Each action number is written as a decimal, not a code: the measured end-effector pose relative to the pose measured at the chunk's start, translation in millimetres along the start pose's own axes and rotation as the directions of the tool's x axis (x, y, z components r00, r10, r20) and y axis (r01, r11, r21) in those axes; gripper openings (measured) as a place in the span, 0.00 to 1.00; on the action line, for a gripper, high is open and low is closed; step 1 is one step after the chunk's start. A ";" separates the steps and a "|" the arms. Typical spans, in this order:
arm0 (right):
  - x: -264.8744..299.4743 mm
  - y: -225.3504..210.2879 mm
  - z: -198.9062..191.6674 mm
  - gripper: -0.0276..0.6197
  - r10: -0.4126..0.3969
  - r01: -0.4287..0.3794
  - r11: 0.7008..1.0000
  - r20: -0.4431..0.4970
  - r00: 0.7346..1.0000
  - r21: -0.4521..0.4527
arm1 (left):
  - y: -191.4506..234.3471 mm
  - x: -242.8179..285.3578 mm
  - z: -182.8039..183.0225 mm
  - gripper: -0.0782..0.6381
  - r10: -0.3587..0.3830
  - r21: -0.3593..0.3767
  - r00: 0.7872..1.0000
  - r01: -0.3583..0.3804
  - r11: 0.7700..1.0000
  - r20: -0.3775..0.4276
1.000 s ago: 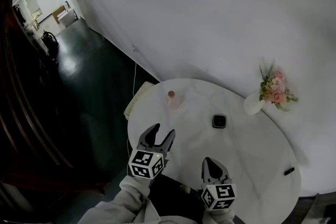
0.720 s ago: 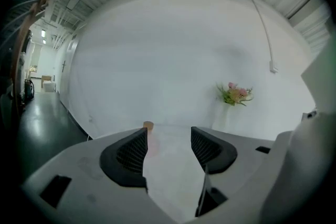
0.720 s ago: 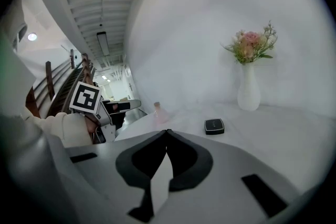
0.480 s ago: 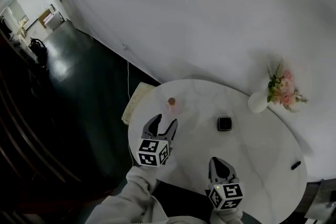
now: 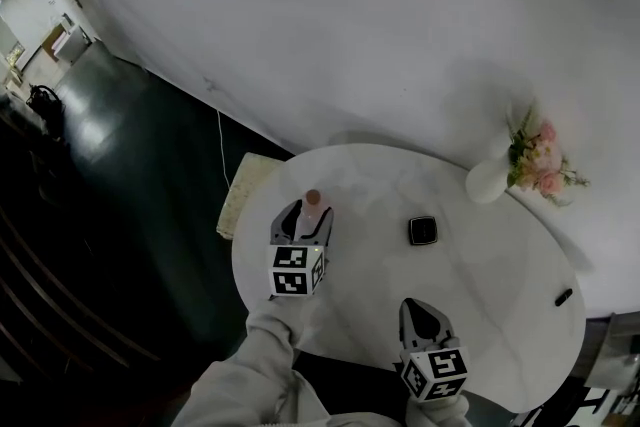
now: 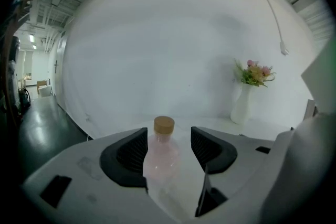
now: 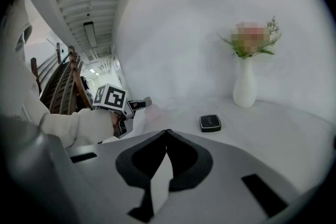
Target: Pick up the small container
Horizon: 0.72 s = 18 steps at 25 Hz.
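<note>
The pink bottle (image 6: 163,152) with its cork cap stood upright on the bench (image 5: 480,285), right between the left gripper's (image 5: 307,215) fingers. These had just been opening and were spread wide on either side of it. Beyond those fingers, off to the right, lay a black case (image 5: 421,231), and farther on a white vase (image 5: 487,183) of flowers. The right gripper's (image 5: 421,308) fingers were pressed together, empty, over the bench's near edge.

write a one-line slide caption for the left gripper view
The left gripper, jaws just opened wide, straddles a small pink tan-capped bottle on the white table, flower vase beyond.
</note>
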State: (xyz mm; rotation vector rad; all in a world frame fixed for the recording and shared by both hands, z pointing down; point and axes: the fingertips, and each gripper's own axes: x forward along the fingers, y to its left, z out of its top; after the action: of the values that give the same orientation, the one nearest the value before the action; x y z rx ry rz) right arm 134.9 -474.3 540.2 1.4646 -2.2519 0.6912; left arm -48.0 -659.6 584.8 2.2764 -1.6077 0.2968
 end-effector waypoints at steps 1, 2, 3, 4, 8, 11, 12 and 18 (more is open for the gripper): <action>0.5 0.2 -0.7 0.12 -0.004 0.004 1.000 -0.006 1.000 0.003 | 1.8 3.3 -0.9 0.44 0.000 0.000 1.000 0.000 1.000 -0.003; 1.3 0.1 -1.3 0.12 -0.009 0.009 1.000 -0.011 1.000 0.007 | 3.3 6.7 -1.5 0.44 -0.001 0.001 1.000 0.001 1.000 -0.004; 2.3 -0.3 -1.8 0.12 -0.014 0.014 1.000 -0.015 1.000 0.012 | 4.5 10.2 -1.7 0.44 -0.003 0.002 1.000 0.003 1.000 -0.005; 3.5 -0.8 -2.2 0.12 -0.019 0.019 1.000 -0.018 1.000 0.016 | 5.5 13.6 -1.8 0.44 -0.006 0.002 1.000 0.006 1.000 -0.006; 8.0 -2.8 -6.7 0.12 -0.031 0.032 0.999 -0.036 0.999 0.026 | 5.9 25.1 -0.5 0.44 -0.020 0.045 1.000 0.020 0.999 -0.001; 10.3 -5.8 -9.1 0.12 -0.044 0.046 0.998 -0.045 0.998 0.035 | 2.6 31.8 1.7 0.44 -0.027 0.128 1.000 0.027 0.991 -0.004; 10.9 -7.2 -9.2 0.12 -0.050 0.052 0.998 -0.045 0.998 0.040 | 1.4 33.5 1.8 0.44 -0.028 0.154 1.000 0.029 0.988 -0.011; 13.1 -12.8 -8.6 0.12 -0.070 0.073 0.996 -0.052 0.996 0.057 | 6.7 39.3 2.1 0.33 0.024 0.246 0.999 -0.017 0.969 -0.029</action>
State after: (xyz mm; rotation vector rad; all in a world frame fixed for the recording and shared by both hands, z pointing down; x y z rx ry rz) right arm 141.8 -483.3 556.9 1.5299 -2.1476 0.7688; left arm -41.0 -696.7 597.9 2.4212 -1.6598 0.5633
